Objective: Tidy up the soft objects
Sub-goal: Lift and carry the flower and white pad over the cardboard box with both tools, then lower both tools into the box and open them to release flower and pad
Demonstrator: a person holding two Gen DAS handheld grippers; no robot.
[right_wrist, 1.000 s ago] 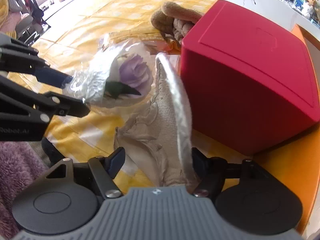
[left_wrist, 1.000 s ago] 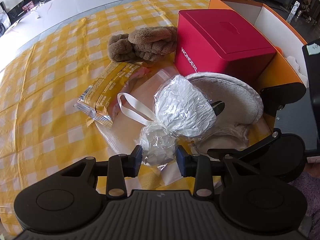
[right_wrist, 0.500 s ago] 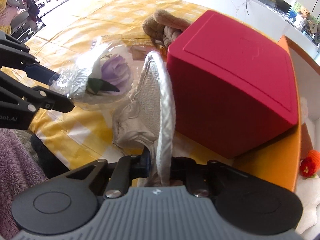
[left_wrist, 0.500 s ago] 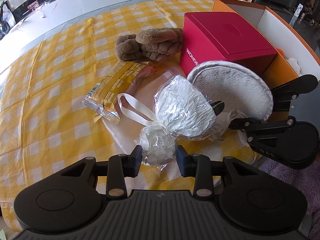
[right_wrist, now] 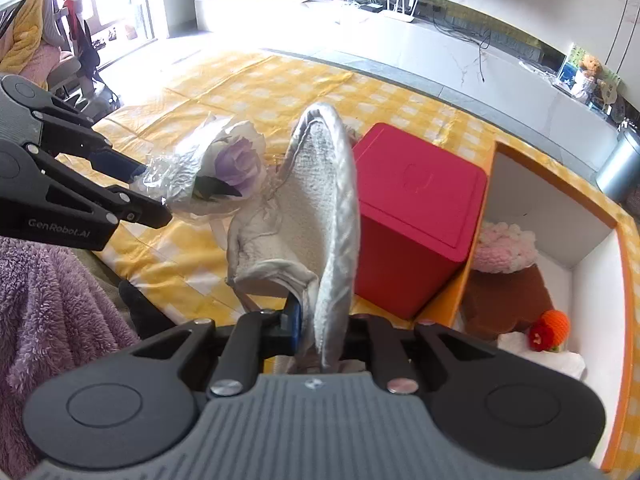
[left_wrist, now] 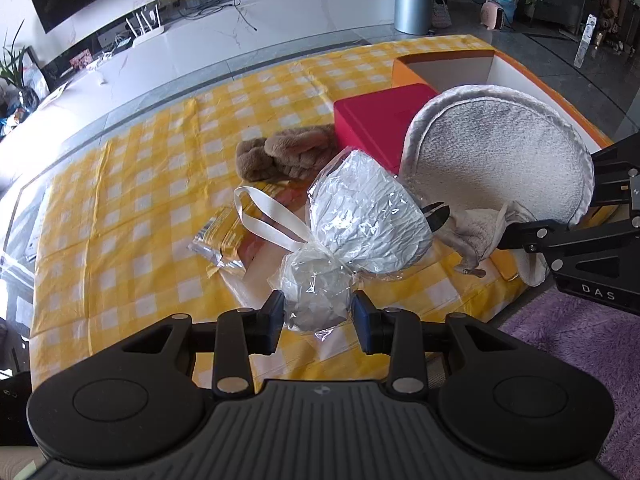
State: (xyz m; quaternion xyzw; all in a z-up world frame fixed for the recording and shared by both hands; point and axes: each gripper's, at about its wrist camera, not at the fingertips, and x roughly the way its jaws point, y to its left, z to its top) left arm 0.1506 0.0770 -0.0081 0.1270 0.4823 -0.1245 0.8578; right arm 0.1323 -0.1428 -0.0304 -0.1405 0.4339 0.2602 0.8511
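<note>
Both hand-held grippers now hold their loads higher above the yellow checked worktop (left_wrist: 132,216) than a second ago. Right hand-held gripper (right_wrist: 320,330): its jaws closed within the last second and now pinch the rim of the round grey pad (right_wrist: 324,216), which stands on edge in the air just beside the red box (right_wrist: 416,216). Left hand-held gripper (left_wrist: 318,316): its jaws stand narrow, clamped on the neck of the plastic-wrapped flower (left_wrist: 360,224), whose white ribbon loop (left_wrist: 264,216) hangs toward the snack packet (left_wrist: 224,240) on the cloth. Flower and pad hang close together, perhaps touching. Behind the flower, the brown fluffy headband (left_wrist: 284,156) lies against the red box. Right of the box, the orange bin (right_wrist: 556,208) stands open-topped, with knitted toys (right_wrist: 508,272) at its near end and bare white floor farther back. Worktop left of the headband is bare cloth up to its edge.
</note>
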